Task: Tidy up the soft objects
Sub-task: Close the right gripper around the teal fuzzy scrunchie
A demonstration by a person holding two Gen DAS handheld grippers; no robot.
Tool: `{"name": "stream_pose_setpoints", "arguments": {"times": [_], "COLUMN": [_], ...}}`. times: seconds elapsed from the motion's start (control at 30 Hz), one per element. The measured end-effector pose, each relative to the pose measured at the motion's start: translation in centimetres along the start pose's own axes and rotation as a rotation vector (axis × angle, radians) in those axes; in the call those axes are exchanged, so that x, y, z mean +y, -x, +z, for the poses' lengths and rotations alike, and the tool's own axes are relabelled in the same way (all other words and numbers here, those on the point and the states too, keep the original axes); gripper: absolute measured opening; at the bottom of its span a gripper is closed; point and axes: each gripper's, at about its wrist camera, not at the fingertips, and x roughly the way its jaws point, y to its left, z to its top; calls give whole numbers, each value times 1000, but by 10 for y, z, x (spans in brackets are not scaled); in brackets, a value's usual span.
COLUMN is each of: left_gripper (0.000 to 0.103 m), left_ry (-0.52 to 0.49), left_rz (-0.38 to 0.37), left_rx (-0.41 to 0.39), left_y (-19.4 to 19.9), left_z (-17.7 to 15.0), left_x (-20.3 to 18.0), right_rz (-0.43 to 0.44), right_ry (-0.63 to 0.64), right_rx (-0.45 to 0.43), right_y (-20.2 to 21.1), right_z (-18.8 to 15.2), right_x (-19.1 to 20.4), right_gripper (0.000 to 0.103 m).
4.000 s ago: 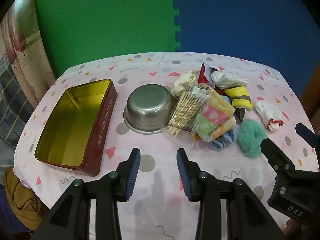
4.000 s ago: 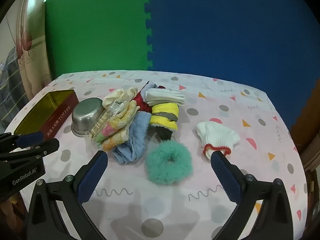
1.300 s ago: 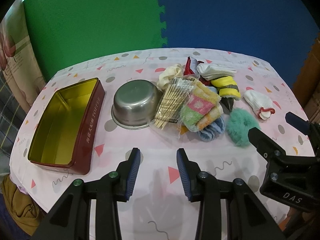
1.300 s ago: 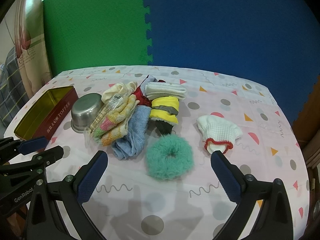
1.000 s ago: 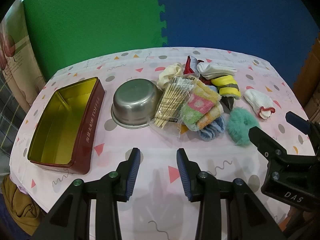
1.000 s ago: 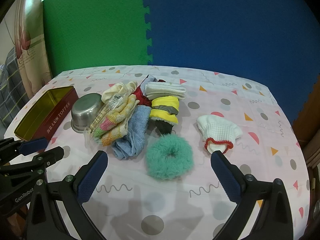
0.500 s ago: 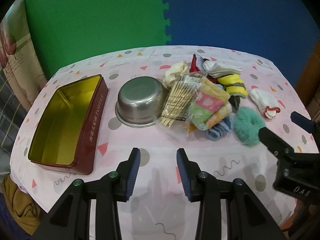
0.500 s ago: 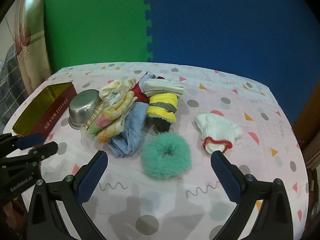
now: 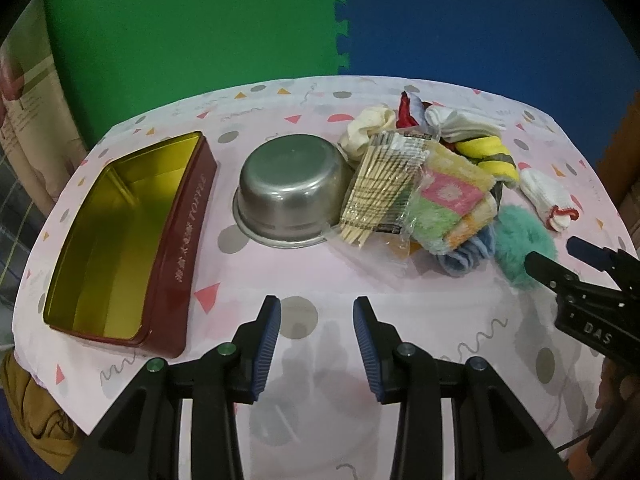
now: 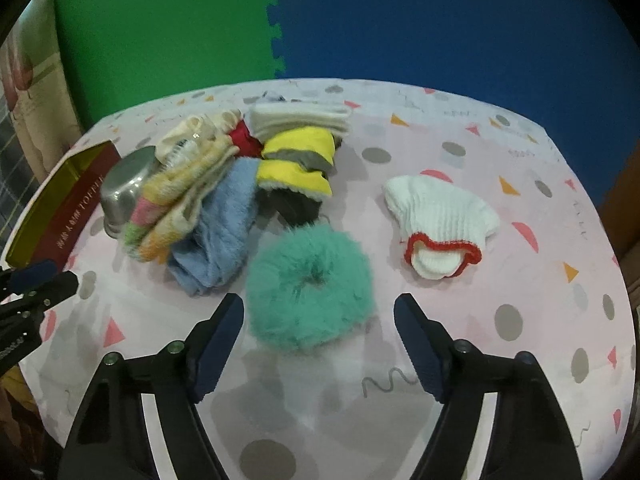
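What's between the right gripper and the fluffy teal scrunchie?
Nothing visible. The right gripper is open, its jaws just narrowed, and the fluffy teal scrunchie lies just ahead of its fingers on bare pink patterned tablecloth. The blue fleece cloth sits close beside the scrunchie, not in front.

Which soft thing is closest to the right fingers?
The fluffy teal scrunchie. It lies right ahead of the open right gripper, alone in front of the pile; the white red-trimmed sock lies farther off.
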Motion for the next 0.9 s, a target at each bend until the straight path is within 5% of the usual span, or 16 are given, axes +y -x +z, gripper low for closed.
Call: {"name": "stream_pose_setpoints", "arguments": {"times": [0.27,0.57,0.9], "left_gripper": [38,38,38], "left_ry": [-40,-58,-80], "left_rz": [-41,-99,-143], "left_rx": [-5,4,8], "left_y": [-8,-15,-14], "left_z": [9,23,43], "left_x": [-7,-15,-23], "right_rz": [-12,-15,-9], "right_ry": [23,29,-4], "right_rx": [40,48,50], "right_y": [-25,-37,-37], "right_z": [11,16,16], "right_x": [5,6,-6], "right_gripper": [71,42,29]}}
